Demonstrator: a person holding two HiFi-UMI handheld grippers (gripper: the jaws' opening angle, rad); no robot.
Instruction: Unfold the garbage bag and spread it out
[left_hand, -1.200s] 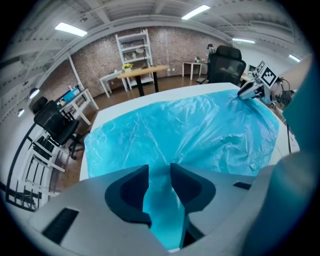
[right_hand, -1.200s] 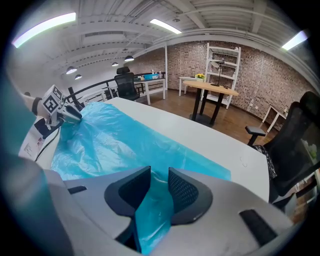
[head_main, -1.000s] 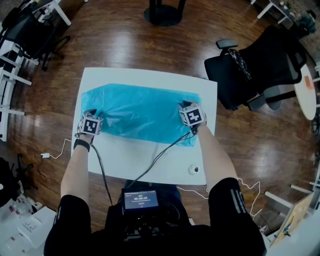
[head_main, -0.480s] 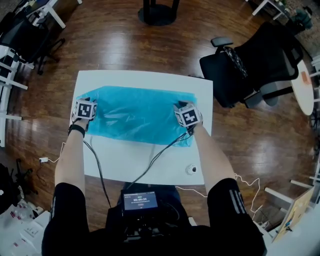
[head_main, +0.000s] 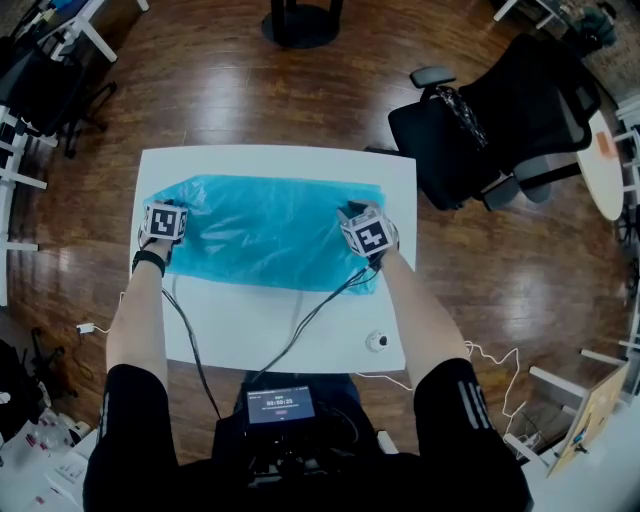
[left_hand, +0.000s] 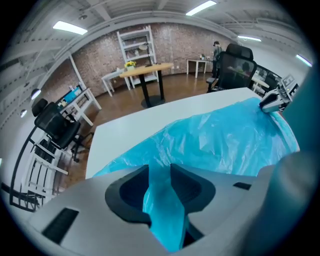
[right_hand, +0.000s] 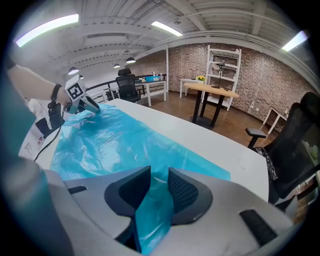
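A blue garbage bag (head_main: 265, 232) lies spread flat across the far half of the white table (head_main: 250, 330), stretched wide from left to right. My left gripper (head_main: 163, 213) is at the bag's left end, shut on a pinch of the blue film (left_hand: 162, 200). My right gripper (head_main: 362, 222) is at the bag's right end, shut on another fold of the film (right_hand: 155, 210). In the left gripper view the bag (left_hand: 225, 140) runs away to the right gripper (left_hand: 274, 101). In the right gripper view the bag (right_hand: 110, 140) stretches off toward the left gripper (right_hand: 80, 100).
A small round white object (head_main: 377, 341) sits near the table's front right corner. Cables (head_main: 310, 310) run from both grippers over the table's near edge. A black office chair (head_main: 490, 130) stands to the right of the table. A device with a screen (head_main: 281, 405) hangs at my chest.
My left gripper has drawn the bag's left end further to the left, pulling the bag wider and flatter. The right gripper has kept its hold at the right end.
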